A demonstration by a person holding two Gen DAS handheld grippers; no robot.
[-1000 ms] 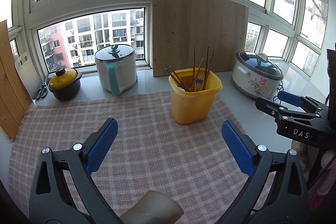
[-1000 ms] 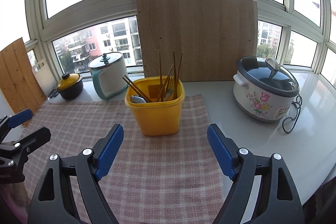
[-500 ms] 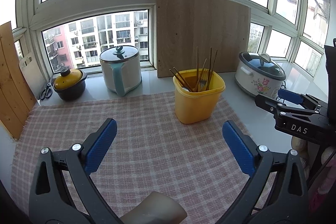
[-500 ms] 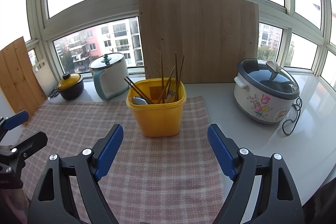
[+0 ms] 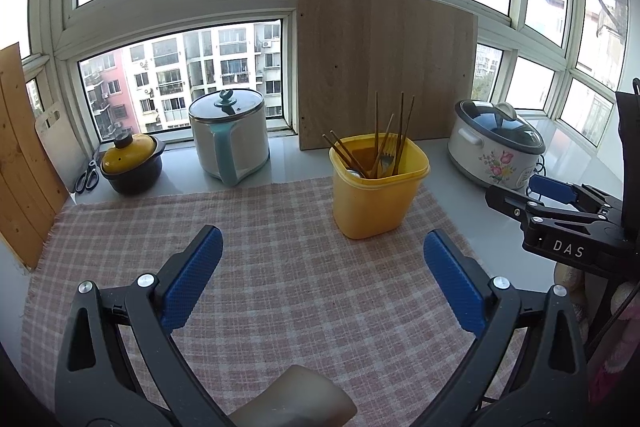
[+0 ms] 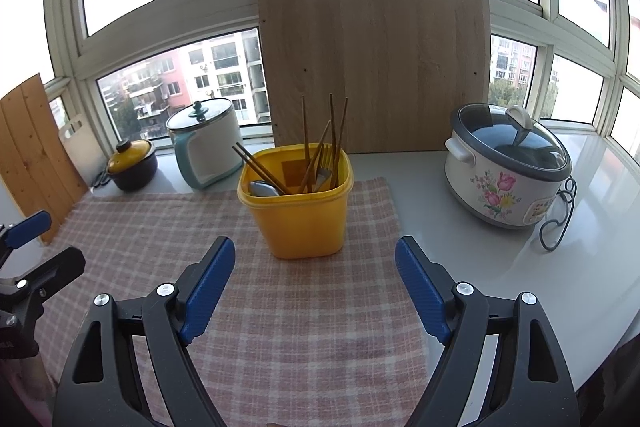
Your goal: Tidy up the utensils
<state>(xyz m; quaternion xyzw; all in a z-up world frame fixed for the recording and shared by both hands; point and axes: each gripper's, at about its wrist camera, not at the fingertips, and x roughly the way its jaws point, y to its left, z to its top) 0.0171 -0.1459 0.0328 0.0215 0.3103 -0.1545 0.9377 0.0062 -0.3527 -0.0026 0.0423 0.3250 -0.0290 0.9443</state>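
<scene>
A yellow plastic tub [image 5: 376,203] [image 6: 302,215] stands on the pink checked cloth [image 5: 280,267] [image 6: 312,327]. It holds several wooden chopsticks [image 6: 334,139], a metal fork [image 6: 324,167] and a spoon [image 6: 264,189]. My left gripper [image 5: 320,279] is open and empty, over the cloth, short of the tub and to its left. My right gripper [image 6: 314,283] is open and empty, just in front of the tub. Each gripper shows at the edge of the other's view: the right one in the left wrist view [image 5: 560,211], the left one in the right wrist view [image 6: 24,259].
On the white counter [image 6: 420,187] behind the cloth stand a small yellow-lidded pot [image 5: 130,163], a white and teal cooker [image 5: 228,137], a floral slow cooker [image 6: 504,167] with its cord, and scissors [image 5: 88,177]. A wooden board [image 6: 376,67] leans on the window. Wooden planks [image 5: 20,155] stand at left.
Both grippers have drawn back and risen a little, so the tub sits slightly farther off. Both stay open and empty. Nothing on the counter has moved.
</scene>
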